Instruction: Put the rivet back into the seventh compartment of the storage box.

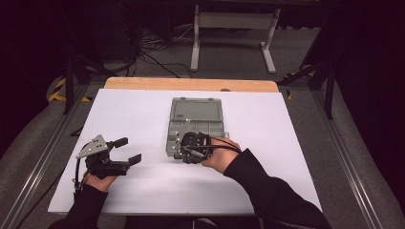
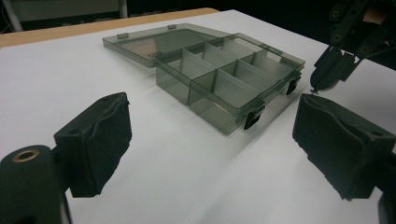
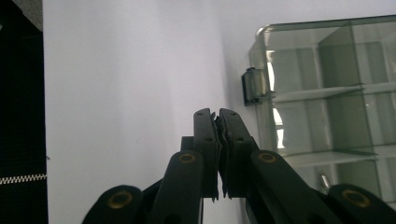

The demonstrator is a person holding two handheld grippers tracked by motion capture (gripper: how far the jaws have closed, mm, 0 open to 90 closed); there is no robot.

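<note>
The left claw (image 1: 128, 150) is hovering over the white tabletop (image 1: 138, 109), its jaws standing wide apart with nothing between them. Ahead of it and a little to its right, an open grey compartment box (image 2: 229, 79) is lying on the tabletop with its lid (image 2: 154, 42) folded flat behind it. The right claw (image 3: 216, 116) is sitting clenched, jaws pressed together on nothing, just beside the box's near corner, where a small black latch (image 3: 253, 86) is showing. The right hand (image 1: 217, 160) is gripping its tool at the box's front edge.
</note>
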